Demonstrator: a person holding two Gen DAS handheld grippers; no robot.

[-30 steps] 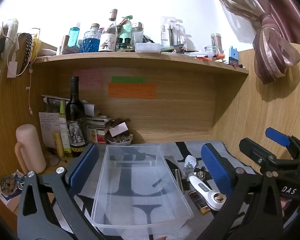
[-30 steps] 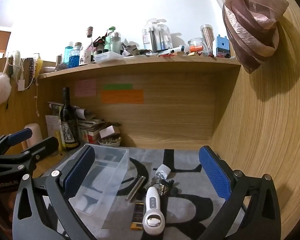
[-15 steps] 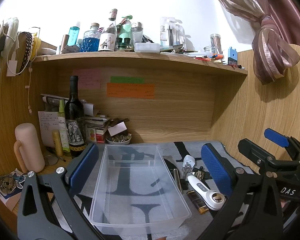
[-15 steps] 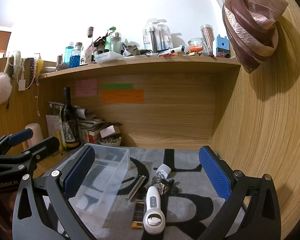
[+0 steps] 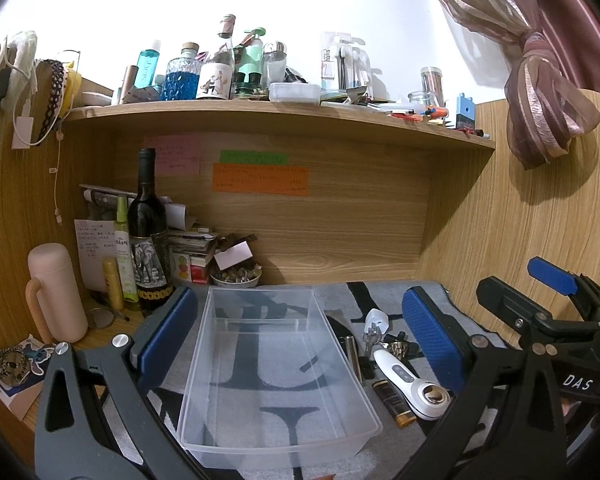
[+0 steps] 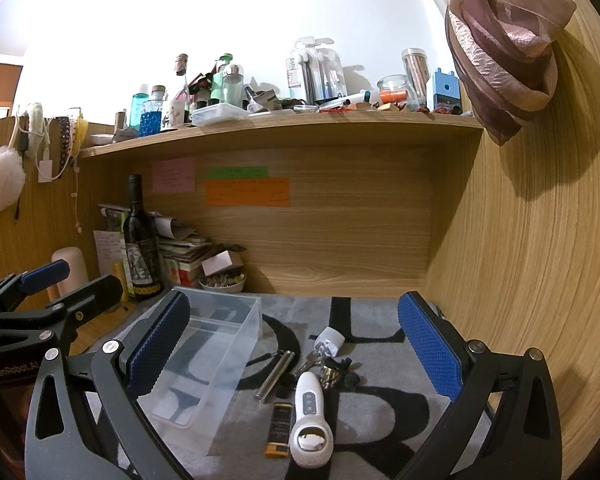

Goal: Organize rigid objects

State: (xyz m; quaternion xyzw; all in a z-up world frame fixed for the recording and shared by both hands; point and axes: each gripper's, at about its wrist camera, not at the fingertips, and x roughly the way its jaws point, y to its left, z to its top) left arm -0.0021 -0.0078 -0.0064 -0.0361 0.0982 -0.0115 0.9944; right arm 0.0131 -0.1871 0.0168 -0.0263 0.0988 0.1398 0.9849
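Right wrist view has barely shifted: right gripper (image 6: 294, 350) hangs wide apart above the white handheld device (image 6: 310, 420), clear bin (image 6: 204, 364) still empty, left gripper (image 5: 296, 340) likewise agape.

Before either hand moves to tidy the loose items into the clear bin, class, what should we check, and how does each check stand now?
1. Clear bin empty and upright on the mat: ok.
2. Right tongs open, holding nothing: ok.
3. Left tongs open, straddling the bin: ok.
4. White handheld device lies between the right fingers: ok.
5. Metal cylinder and brown tube apart from the device: cannot tell.
6. Small pile by the white plug separable: cannot tell.
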